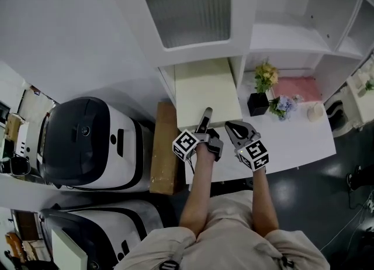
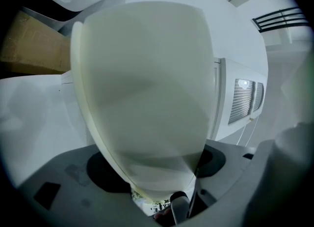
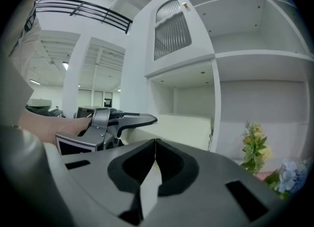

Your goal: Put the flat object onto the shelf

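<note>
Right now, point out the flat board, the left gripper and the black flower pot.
flat board [image 1: 208, 87], head view, centre of its top face.
left gripper [image 1: 206, 114], head view, at its fingertips.
black flower pot [image 1: 258, 104], head view, its side wall.

Head camera sits above the person's lap, aimed steeply down and forward: left claw [image 1: 205, 124] and right claw [image 1: 236, 131] near, white table [image 1: 304, 140] and shelf unit [image 1: 280, 35] beyond. Left claw camera is rolled over and right up against the cream board [image 2: 147, 83], which fills its frame, louvred door [image 2: 244, 100] at the right. Right claw camera faces the far shelves about level, from further back. All three share the board and that door.
</note>
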`<state>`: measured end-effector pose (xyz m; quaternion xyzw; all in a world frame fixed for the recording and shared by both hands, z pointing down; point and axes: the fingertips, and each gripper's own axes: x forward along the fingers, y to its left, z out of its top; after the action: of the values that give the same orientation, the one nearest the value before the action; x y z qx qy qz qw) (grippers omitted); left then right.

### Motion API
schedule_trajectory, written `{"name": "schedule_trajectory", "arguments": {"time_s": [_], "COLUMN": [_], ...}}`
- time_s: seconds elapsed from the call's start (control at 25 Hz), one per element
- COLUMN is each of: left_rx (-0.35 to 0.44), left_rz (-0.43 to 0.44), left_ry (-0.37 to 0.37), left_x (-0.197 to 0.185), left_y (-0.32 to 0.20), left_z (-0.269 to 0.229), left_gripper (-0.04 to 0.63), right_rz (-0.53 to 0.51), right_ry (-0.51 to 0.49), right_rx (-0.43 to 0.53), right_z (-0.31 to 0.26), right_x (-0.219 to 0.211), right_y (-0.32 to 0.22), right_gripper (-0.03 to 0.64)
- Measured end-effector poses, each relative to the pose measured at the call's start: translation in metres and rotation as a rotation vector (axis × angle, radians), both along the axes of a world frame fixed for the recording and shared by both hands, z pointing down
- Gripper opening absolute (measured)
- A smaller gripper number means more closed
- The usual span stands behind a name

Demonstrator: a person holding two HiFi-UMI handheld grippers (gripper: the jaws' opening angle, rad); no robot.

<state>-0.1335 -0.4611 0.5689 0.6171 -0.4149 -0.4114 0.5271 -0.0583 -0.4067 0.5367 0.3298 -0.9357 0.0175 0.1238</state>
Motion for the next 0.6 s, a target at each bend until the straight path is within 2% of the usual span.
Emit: {"name": "schedule_trajectory", "arguments": {"time_s": [0.4,0.6], "left_rx": [-0.013,-0.013], "left_rz": [-0.05,-0.046], "left_ry": [-0.039,-0.076], "left_x": [-0.008,-0.011], "left_y": [-0.021,-0.026], "left_z": [-0.002,-0.003], "left_gripper": [0.313,0.316], "right_rz": [-0.117,-0.152], "right_ry": [-0.001,-0.025], "right_rx": [0.026,0.029], "right_z": [-0.004,-0.003], "right_x": [-0.023,-0.035], "right_y": [-0.023,-0.033], "right_gripper": [0.069,0.067]}}
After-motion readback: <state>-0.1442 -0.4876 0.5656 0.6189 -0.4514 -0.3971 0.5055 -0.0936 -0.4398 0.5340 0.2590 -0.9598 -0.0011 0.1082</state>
